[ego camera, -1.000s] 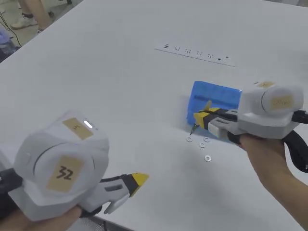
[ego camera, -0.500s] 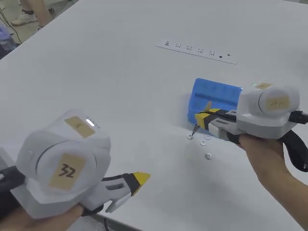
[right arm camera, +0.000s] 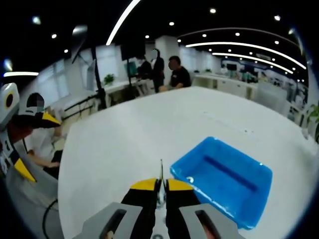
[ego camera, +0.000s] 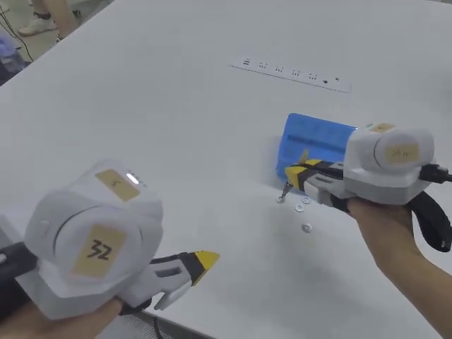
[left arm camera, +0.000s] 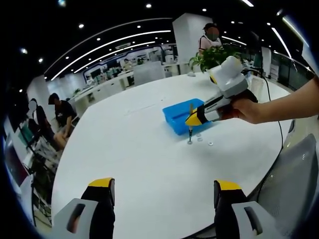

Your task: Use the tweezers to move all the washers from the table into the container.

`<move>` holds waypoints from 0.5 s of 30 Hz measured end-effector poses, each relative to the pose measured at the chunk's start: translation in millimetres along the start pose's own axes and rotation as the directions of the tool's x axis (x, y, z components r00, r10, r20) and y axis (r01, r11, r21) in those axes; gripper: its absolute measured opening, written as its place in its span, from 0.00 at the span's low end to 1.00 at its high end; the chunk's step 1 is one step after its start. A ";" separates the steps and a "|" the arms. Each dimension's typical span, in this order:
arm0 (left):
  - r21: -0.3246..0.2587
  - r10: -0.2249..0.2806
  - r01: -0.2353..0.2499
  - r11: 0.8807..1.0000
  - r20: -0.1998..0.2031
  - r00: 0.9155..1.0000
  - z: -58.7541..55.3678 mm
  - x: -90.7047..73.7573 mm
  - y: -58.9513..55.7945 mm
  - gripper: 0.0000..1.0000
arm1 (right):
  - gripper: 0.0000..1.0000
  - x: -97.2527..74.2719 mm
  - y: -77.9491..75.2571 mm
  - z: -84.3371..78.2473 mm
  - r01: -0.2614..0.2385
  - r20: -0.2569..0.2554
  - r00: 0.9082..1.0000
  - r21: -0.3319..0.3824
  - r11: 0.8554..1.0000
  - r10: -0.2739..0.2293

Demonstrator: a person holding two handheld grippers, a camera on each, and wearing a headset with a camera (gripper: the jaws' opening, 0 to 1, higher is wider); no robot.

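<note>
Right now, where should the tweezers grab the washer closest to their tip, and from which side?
Probably pinch its thin ring wall, one tip through the hole, one outside, coming almost straight down: the washer lies flat on the table, under the tweezers.

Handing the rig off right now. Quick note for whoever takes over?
Left gripper: fingers open, holding nothing, low over the near side of the table.
Right gripper: shut on the tweezers, tips down at the washers, which lie on the table just in front of the blue container. I cannot tell whether a washer is pinched.
Done: nothing visible; the container looks empty.
Left: pick up each of the few washers with the tweezers and drop it into the container.
</note>
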State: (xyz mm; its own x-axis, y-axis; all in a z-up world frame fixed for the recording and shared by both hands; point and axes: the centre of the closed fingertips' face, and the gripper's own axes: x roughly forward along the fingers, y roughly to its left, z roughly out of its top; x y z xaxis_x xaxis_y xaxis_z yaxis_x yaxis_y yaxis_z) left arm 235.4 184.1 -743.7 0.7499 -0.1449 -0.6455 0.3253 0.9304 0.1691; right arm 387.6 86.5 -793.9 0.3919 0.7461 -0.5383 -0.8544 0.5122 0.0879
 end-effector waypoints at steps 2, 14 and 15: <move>0.004 -0.004 0.004 1.000 -0.004 1.000 -0.8 0.3 -1.4 0.83 | 0.02 0.4 -1.1 0.0 0.000 0.000 1.000 0.000 1.000 0.000; -0.012 -0.016 0.016 1.000 -0.002 1.000 -1.4 0.7 -2.0 0.84 | 0.02 2.5 -1.1 -1.9 0.000 -0.004 1.000 0.001 1.000 0.000; -0.022 -0.023 0.023 0.999 0.002 1.000 -1.0 0.8 -3.0 0.84 | 0.02 2.6 -1.1 -2.2 -0.001 -0.003 1.000 0.001 1.000 0.001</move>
State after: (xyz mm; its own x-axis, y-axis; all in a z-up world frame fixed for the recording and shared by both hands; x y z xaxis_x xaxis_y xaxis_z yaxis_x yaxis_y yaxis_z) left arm 234.4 181.5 -745.5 0.7432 -0.1670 -0.6478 0.3299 0.9339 0.1377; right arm 388.8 87.0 -797.2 0.3899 0.7451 -0.5411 -0.8544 0.5118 0.0892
